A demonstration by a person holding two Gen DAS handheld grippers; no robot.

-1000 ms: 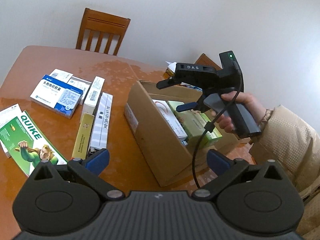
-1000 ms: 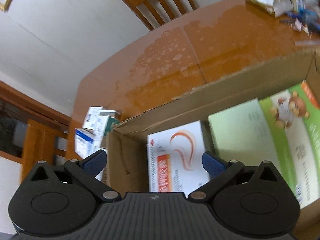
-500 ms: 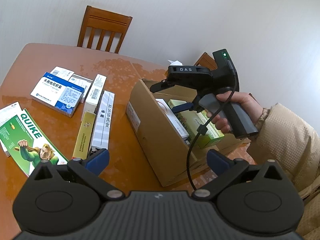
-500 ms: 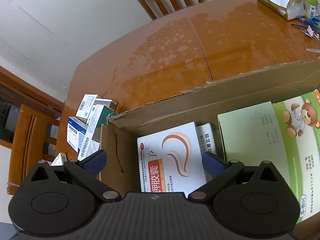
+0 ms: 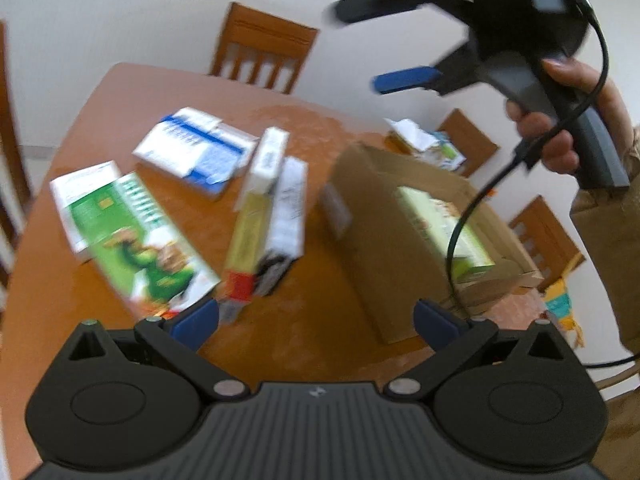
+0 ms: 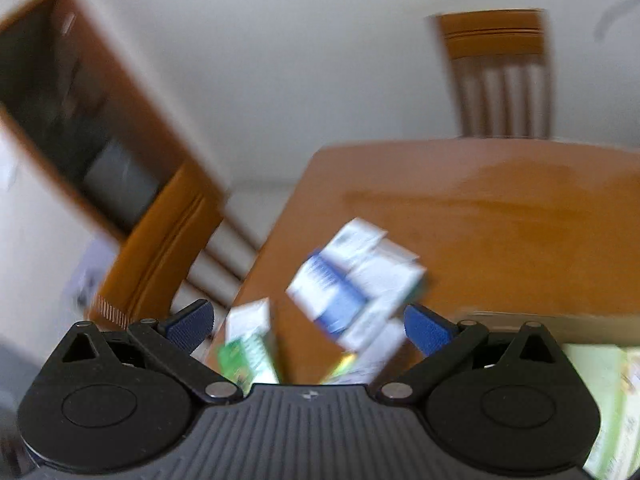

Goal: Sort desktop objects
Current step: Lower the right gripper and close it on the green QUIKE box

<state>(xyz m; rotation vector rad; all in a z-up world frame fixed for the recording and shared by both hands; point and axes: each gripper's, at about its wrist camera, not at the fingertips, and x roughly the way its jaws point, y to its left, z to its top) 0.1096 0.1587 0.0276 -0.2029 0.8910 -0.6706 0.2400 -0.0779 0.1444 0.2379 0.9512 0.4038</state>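
While both views are smeared by blur, the left hand-held gripper (image 5: 316, 316) hangs spread wide and empty above the surface (image 5: 80, 280). Ahead of it lie loose medicine boxes: a green box (image 5: 144, 240), a yellow box (image 5: 248, 232) and a blue-and-white box (image 5: 192, 152). To their right stands the cardboard box (image 5: 384, 248). The right hand-held gripper (image 5: 368, 44), also parted and empty, is raised above that cardboard box.
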